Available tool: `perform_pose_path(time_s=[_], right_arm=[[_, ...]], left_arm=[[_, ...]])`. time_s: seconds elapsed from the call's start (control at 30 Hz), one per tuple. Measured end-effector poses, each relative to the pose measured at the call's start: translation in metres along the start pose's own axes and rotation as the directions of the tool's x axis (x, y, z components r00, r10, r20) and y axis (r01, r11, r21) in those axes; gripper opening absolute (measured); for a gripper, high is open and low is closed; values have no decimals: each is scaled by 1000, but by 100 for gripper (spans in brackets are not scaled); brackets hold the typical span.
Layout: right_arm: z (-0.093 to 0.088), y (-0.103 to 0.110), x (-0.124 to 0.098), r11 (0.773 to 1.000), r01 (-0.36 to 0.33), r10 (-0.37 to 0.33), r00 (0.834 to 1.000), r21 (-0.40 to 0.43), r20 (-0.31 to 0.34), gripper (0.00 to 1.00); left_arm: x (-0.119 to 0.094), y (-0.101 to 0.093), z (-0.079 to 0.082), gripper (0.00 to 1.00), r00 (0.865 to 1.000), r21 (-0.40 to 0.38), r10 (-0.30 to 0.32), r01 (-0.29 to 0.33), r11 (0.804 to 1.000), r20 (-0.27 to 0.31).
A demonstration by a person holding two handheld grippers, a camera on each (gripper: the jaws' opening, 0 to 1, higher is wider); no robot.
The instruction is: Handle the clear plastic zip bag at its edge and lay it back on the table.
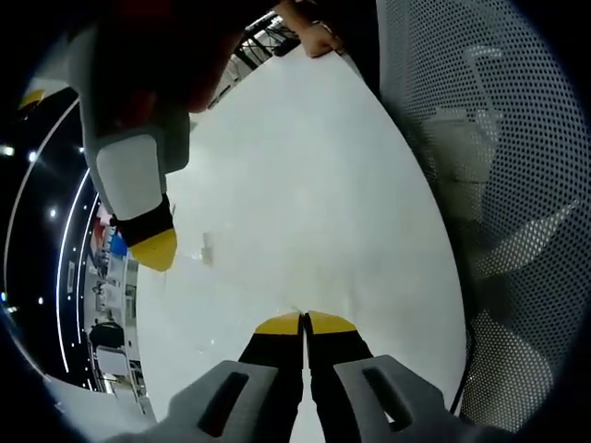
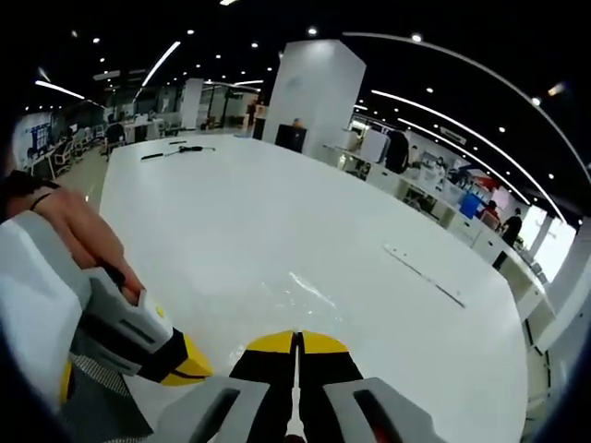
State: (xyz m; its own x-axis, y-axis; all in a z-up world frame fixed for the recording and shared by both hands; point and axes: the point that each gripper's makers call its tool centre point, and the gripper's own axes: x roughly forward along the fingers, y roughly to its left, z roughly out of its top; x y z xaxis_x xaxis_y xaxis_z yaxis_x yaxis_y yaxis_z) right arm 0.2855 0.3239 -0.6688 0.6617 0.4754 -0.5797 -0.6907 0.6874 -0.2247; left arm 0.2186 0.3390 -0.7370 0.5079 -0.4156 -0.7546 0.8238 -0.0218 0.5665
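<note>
On white table, clear zip bag flat; both claws pressed closed, left claw, right claw; perforated chair beside.

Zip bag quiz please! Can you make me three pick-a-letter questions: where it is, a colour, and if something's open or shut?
1. Where is the zip bag?
A on the white table
B on a chair
C on the floor

2. What colour are the right gripper's jaw tips?
A red
B yellow
C green

3. How do its jaws stand?
A wide open
B one missing
C shut together

Answers:
1 A, the clear bag's shine shows on the tabletop.
2 B, both tips are yellow.
3 C, no gap shows between them.
</note>
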Motion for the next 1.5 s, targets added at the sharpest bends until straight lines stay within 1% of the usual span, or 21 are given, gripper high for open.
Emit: perform_pose_path(time_s=[0.2,0.4,0.57,0.7,0.93,1.0,1.03,1.23,1.4,1.5], right_arm=[[3,-3,-1,1000,3,-3,1000,-5,7,0],[5,-1,1,1000,-6,6,1000,-19,14,0],[8,1,0,999,-17,18,1000,-40,19,0],[9,0,3,999,-20,21,1000,-41,22,0],[4,4,9,998,-45,46,999,-48,6,0],[1,7,12,996,-72,71,997,-47,-5,0],[0,7,14,996,-67,67,998,-63,-9,0],[-6,9,20,993,-97,94,995,-74,-37,0],[-7,12,25,989,-115,111,993,-88,-44,0],[-11,13,28,988,-127,123,991,-85,-52,0]], left_arm=[[1,5,-1,0,1000,-5,2,-2,1000,-6],[2,4,-3,0,1000,-15,-1,1,1000,-13],[6,8,-10,0,1000,-52,-1,-1,999,-29],[7,10,-12,0,1000,-75,0,-3,997,-31],[12,10,-16,0,999,-107,-10,5,994,-45],[12,10,-17,0,999,-123,-14,9,992,-46],[13,12,-18,0,999,-132,-13,7,991,-43],[15,14,-20,0,999,-141,-12,5,990,-49],[16,15,-22,0,998,-147,-12,4,989,-54],[18,16,-23,0,998,-149,-13,5,989,-56]])
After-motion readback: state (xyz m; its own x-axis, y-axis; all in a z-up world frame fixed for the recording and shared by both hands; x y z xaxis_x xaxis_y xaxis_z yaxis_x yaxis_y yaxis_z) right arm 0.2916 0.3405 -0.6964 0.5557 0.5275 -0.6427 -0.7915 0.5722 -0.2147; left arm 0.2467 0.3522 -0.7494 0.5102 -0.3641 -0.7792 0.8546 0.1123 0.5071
